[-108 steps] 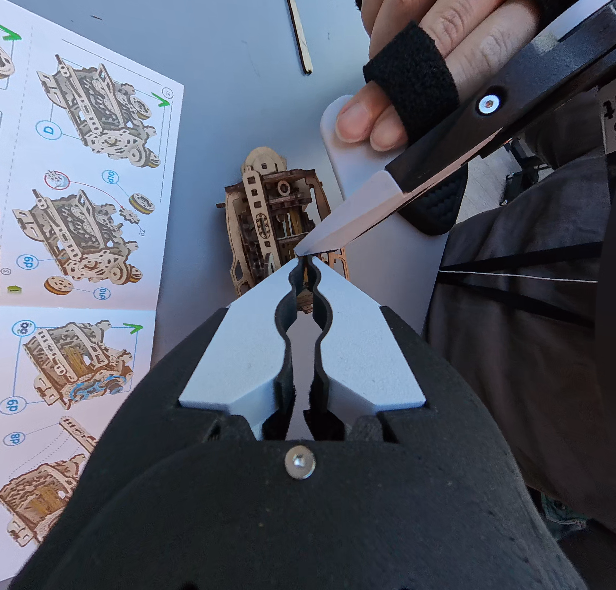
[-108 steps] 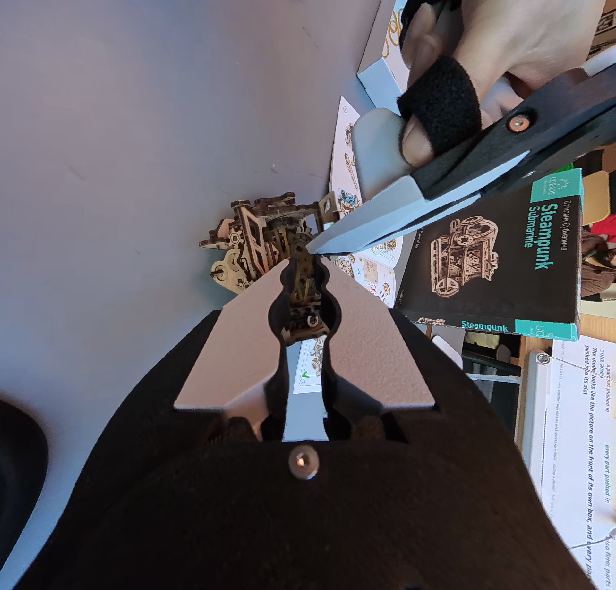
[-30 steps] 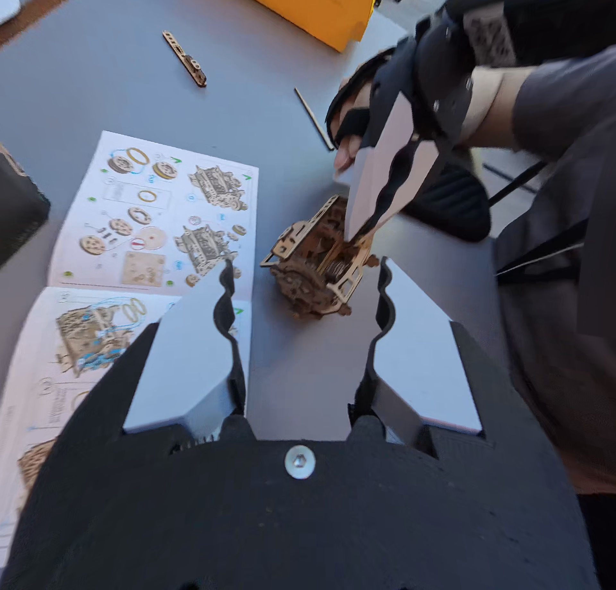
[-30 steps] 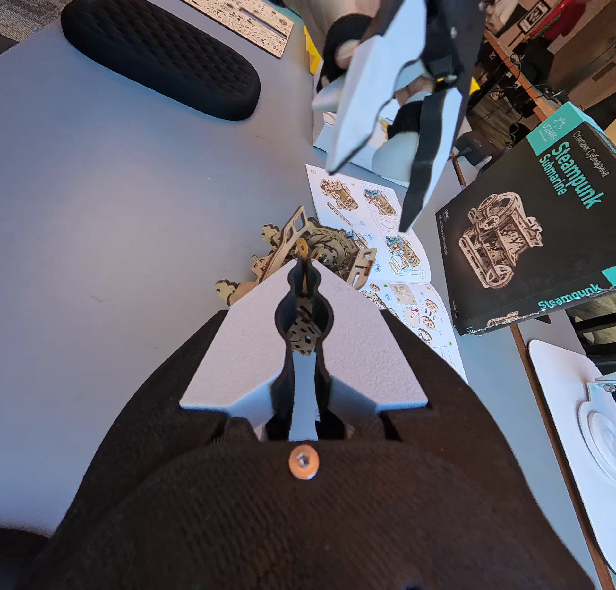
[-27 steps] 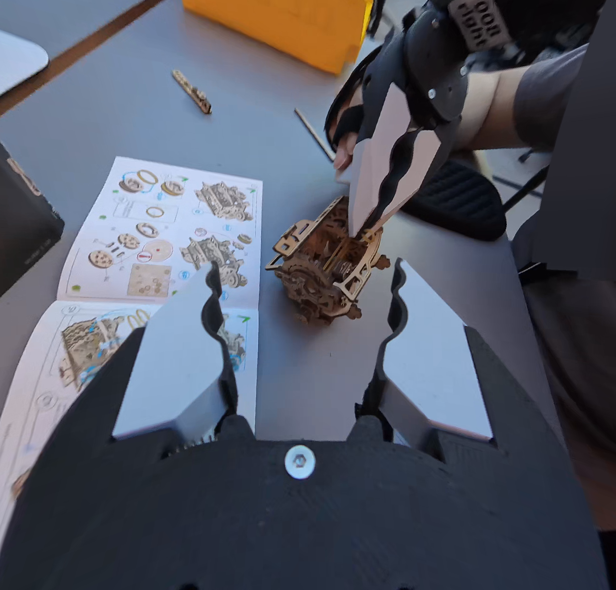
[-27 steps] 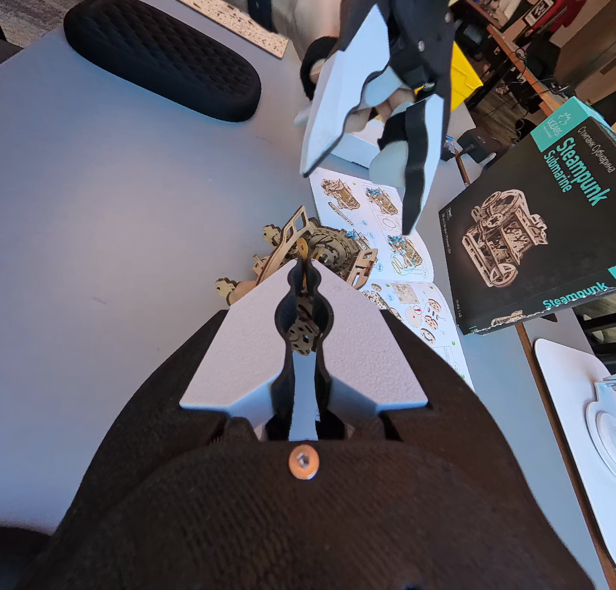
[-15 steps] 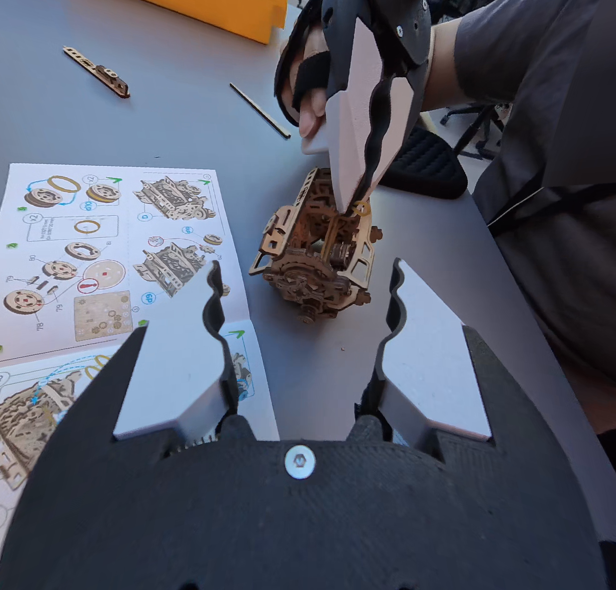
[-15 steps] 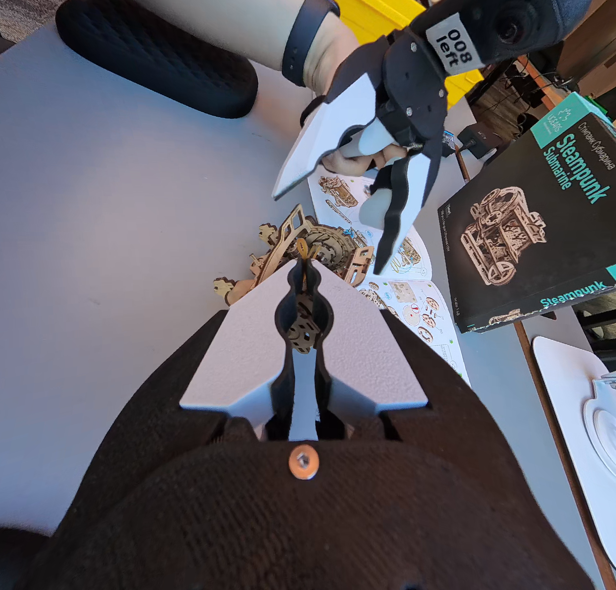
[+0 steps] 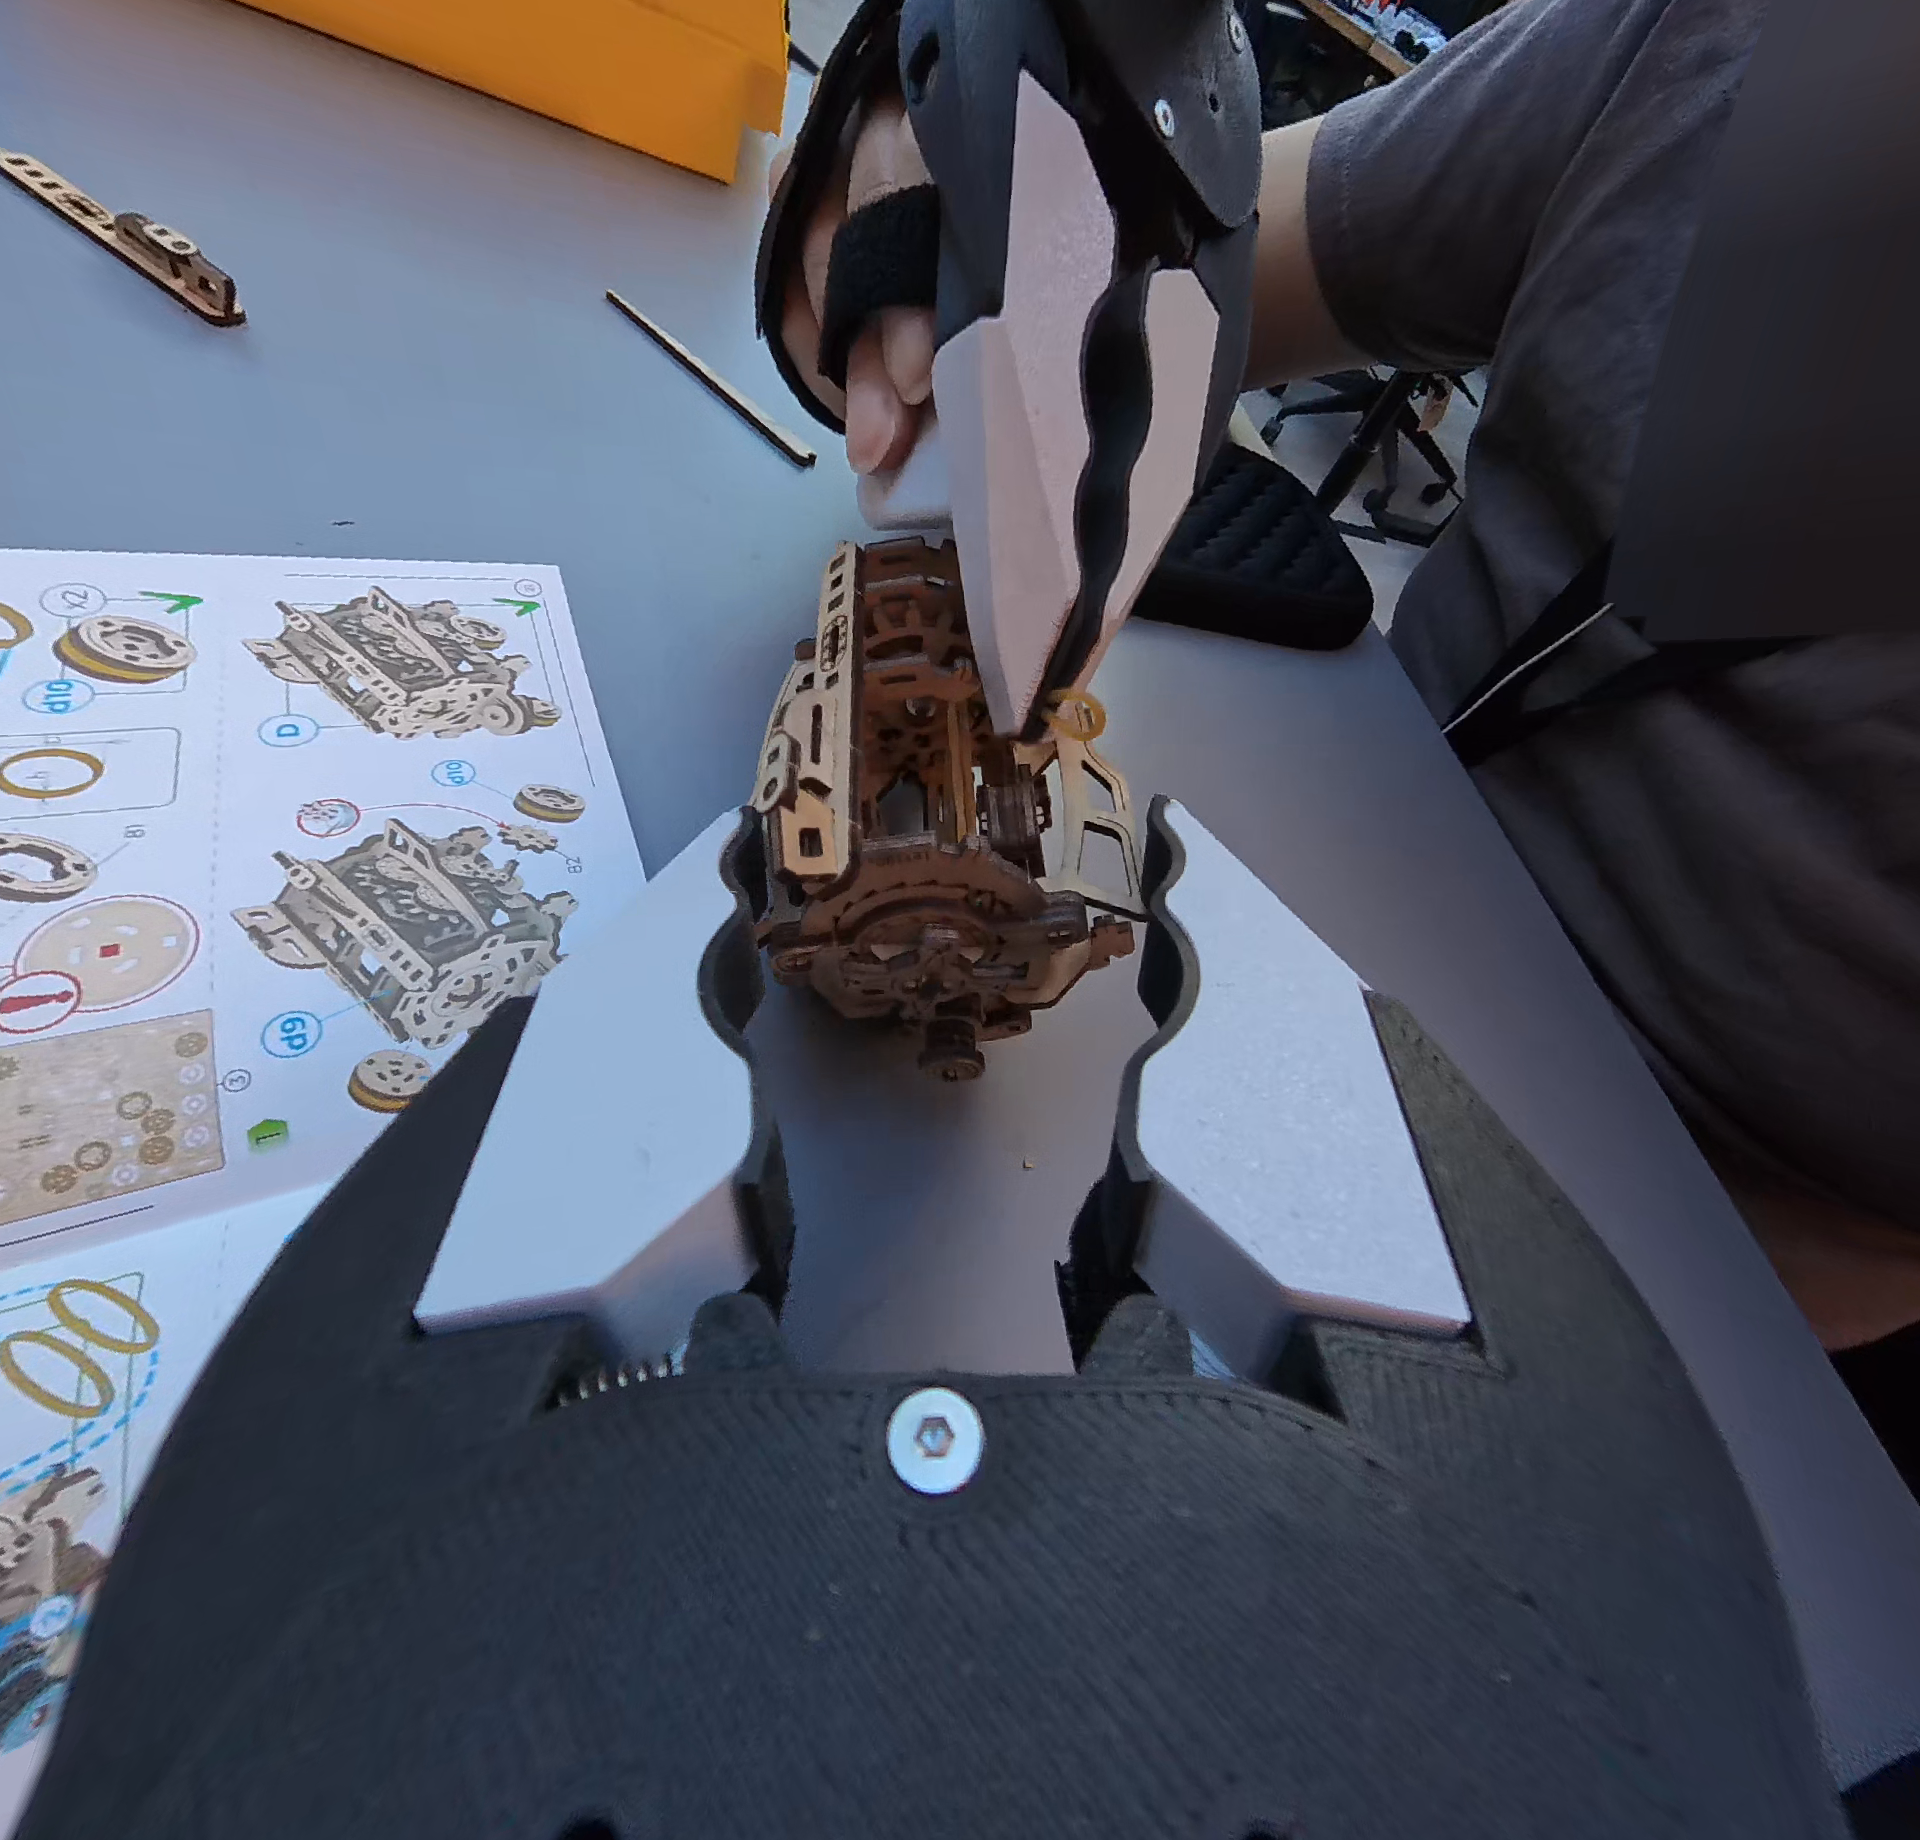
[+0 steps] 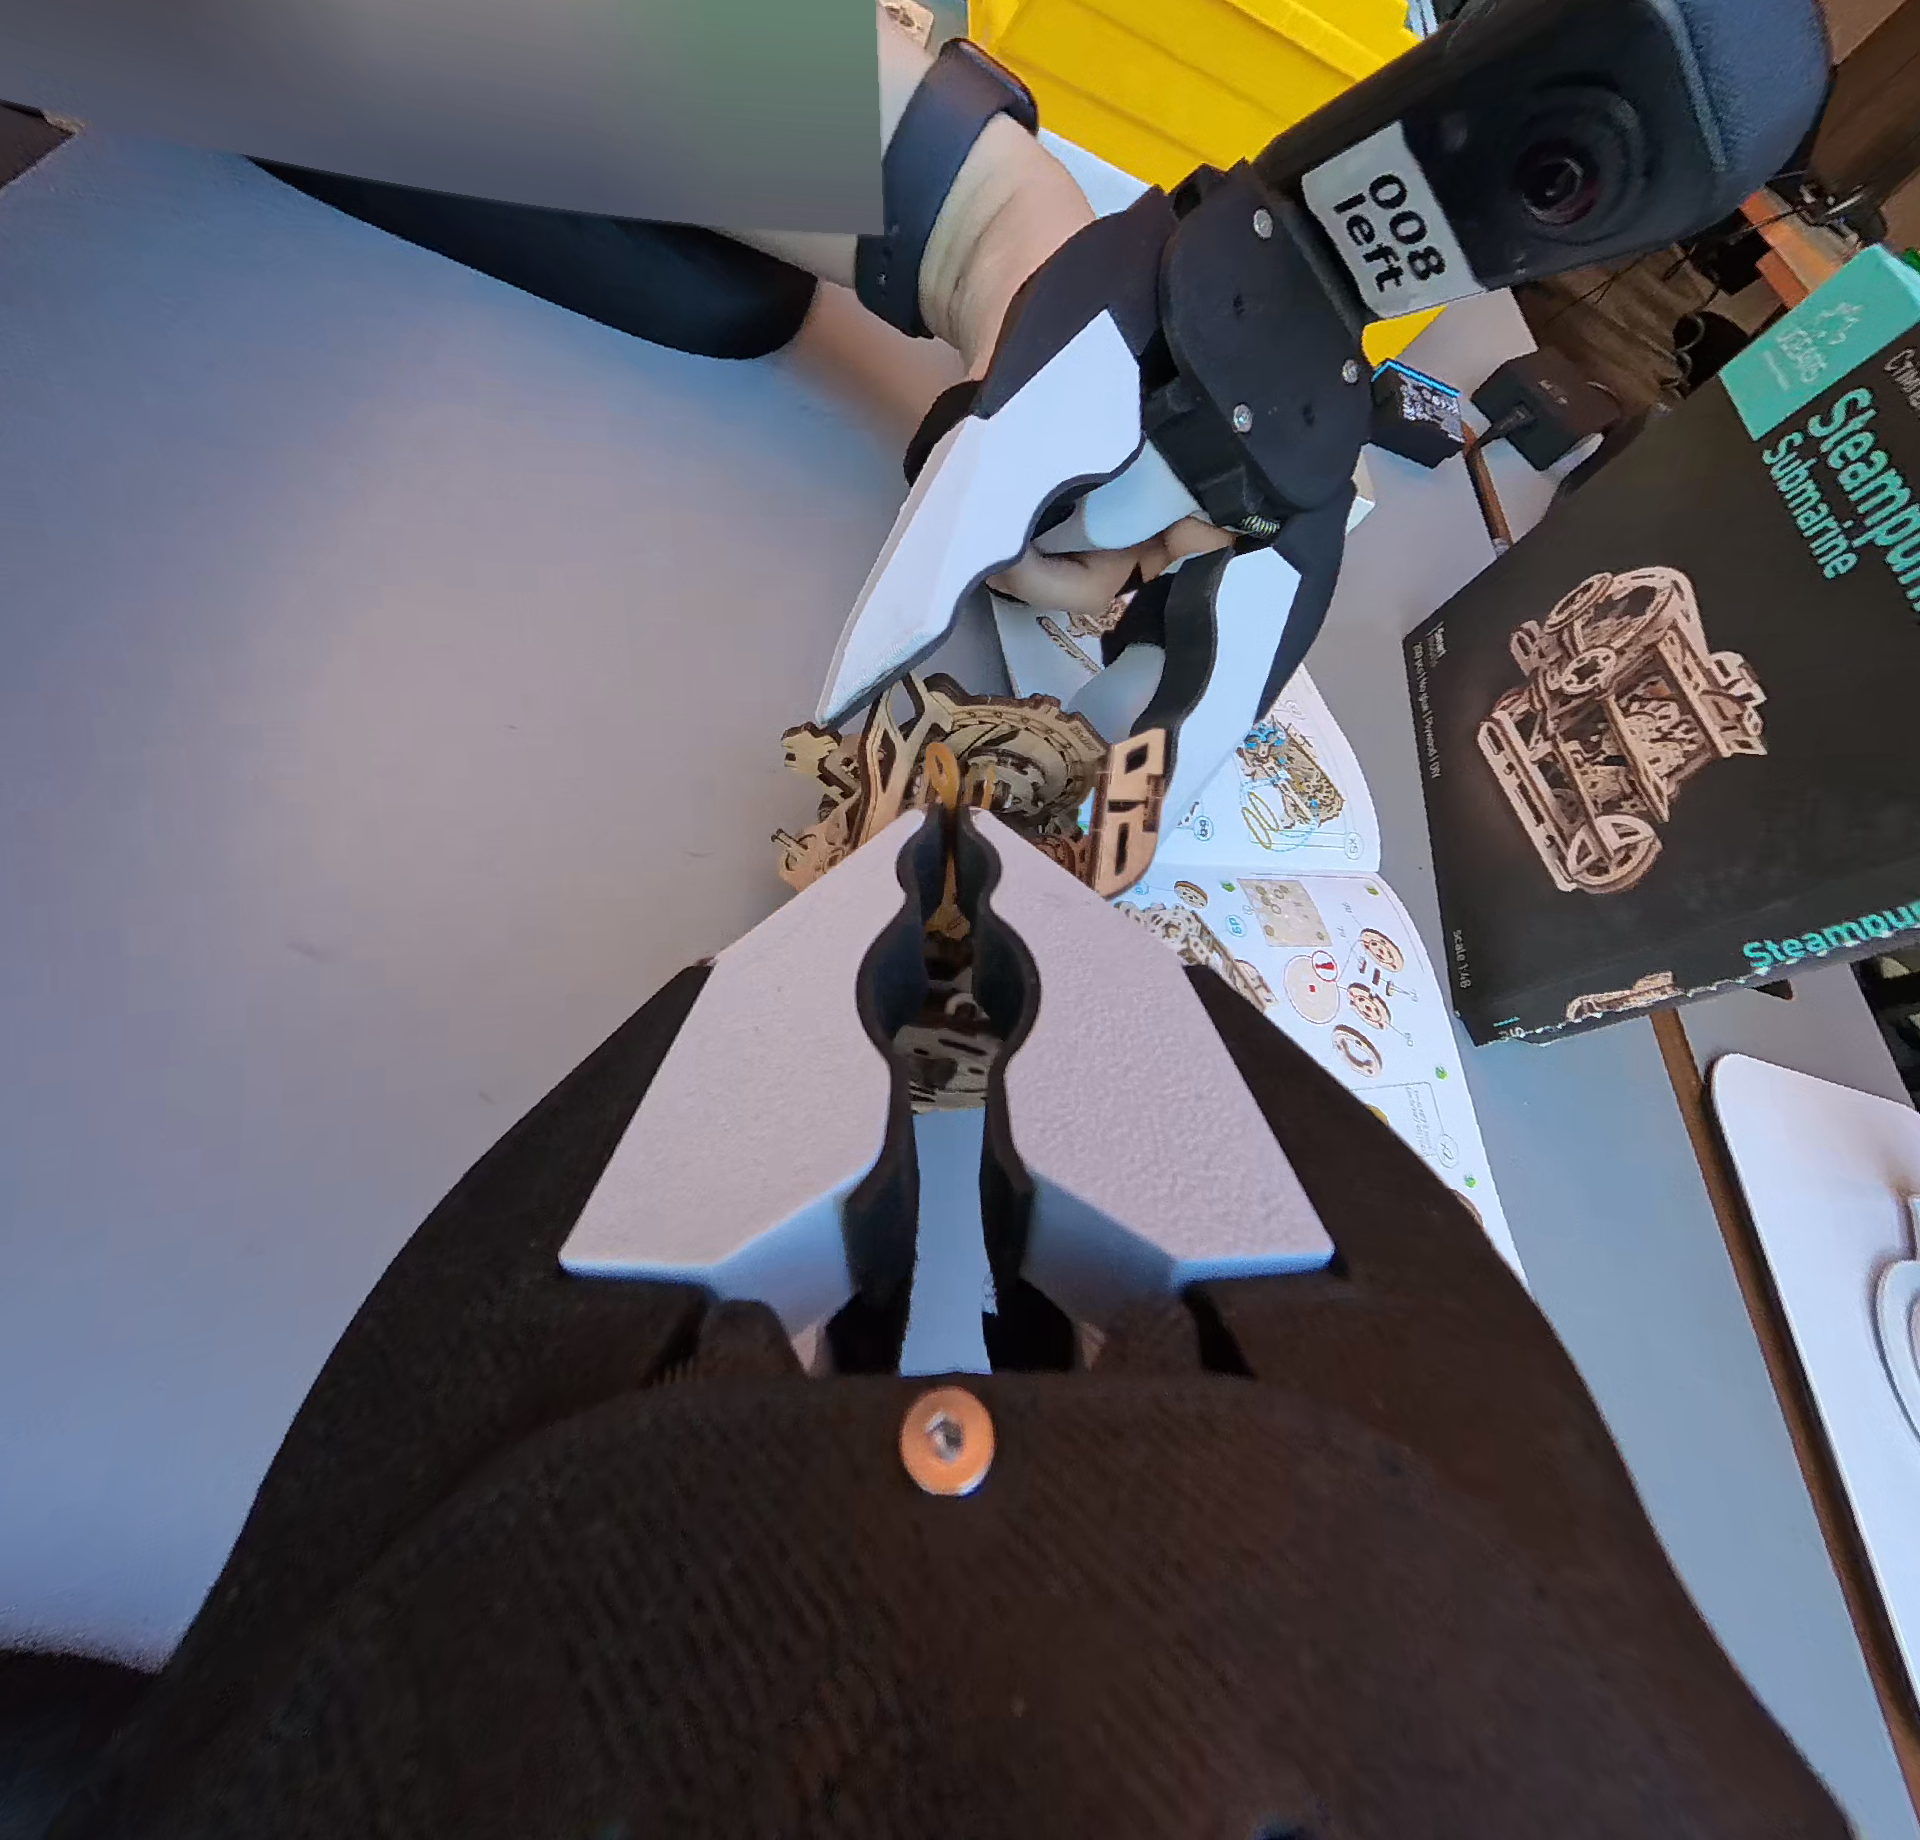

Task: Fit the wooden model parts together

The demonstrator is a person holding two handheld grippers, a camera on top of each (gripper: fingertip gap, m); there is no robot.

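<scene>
The brown wooden model stands on the grey table. My left gripper is open, with one finger on each side of the model's near end. The left pad is at the model's side. A thin gap shows at the right pad. The right wrist view shows this gripper straddling the model from behind. My right gripper is shut on a small yellow ring-ended part at the model's top. The left wrist view shows it coming down from above with the part.
An open instruction booklet lies left of the model. A black box stands beyond it. An orange box, a wooden strip and a thin stick lie farther back. A black pad and a person's body are at the right. Both grippers' tips are close together, under 4 cm apart.
My left gripper, shut at the model earlier, opened and drew back. It has now moved in and narrowed its jaws around the model. My right gripper stayed shut on the yellow part.
</scene>
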